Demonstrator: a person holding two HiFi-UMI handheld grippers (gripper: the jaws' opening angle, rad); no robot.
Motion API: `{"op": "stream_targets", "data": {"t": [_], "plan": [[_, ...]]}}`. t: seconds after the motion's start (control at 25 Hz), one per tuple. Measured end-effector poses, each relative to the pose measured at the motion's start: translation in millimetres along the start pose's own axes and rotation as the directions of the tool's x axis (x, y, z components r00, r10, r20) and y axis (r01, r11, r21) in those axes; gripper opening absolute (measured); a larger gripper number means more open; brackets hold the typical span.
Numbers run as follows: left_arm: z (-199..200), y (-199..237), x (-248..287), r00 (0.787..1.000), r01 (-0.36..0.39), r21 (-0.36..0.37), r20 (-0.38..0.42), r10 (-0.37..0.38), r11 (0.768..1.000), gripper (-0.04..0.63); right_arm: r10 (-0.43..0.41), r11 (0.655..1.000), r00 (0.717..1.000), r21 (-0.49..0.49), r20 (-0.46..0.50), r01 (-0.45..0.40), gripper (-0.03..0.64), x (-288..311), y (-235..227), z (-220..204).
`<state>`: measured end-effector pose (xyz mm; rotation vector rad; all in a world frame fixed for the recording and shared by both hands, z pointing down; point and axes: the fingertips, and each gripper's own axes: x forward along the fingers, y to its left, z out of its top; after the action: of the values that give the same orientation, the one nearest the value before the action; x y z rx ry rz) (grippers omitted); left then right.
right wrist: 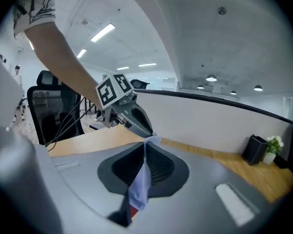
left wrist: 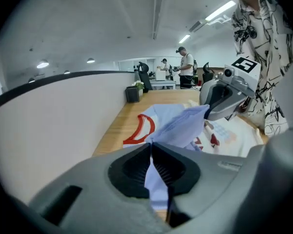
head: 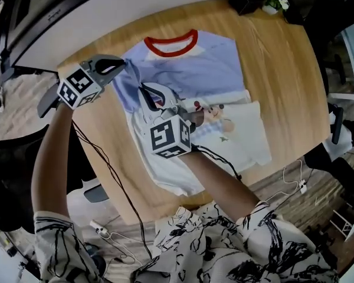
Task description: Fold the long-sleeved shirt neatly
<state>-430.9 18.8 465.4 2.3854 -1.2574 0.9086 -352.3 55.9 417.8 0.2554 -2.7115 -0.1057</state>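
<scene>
The shirt (head: 192, 69) lies flat on the table (head: 280, 69), red collar (head: 171, 45) at the far edge, blue chest below it and the white printed body running back toward the person. Both tongs are clamped on the blue sleeve (head: 134, 78) at the picture-left side. The left gripper (head: 119, 65) has its jaws pressed together on a fold of the cloth near the shoulder edge. The right gripper (head: 146, 91) has its jaws pinched on the same strip a little further in, over the chest. The left gripper view shows the fabric stretched in a short raised band from one pair of jaws to the other, off the table, with the rest of the shirt lying beneath. On the picture-right side no sleeve sticks out and the edge runs straight, with a white layer lying over the lower body, so that side looks already turned in, though the layers there cannot be sorted out for certain. As I judge it, the fold is partly done: one side is in and the second sleeve is in hand but not yet laid down. Left to do are setting this sleeve flat across the body, squaring the picture-left edge, and folding the length over so collar and hem meet. The risk is a bunched sleeve if the cloth is dropped slack.
</scene>
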Motion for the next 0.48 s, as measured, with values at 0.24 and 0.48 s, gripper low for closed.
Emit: {"op": "stream_targets", "data": {"t": [0.24,0.48], "plan": [[2,6,-21,0.985,-0.059,0.045,0.163,0.051,0.997,0.018,-0.012,0.983,0.999,-0.184,-0.033,0.006,0.029,18,35,-14],[-76,5,-17,0.999,-0.024,0.011,-0.047,0.025,1.0,0.072,0.086,0.962,0.967,-0.231,-0.239,-0.143,0.028,49,79,-66]]}}
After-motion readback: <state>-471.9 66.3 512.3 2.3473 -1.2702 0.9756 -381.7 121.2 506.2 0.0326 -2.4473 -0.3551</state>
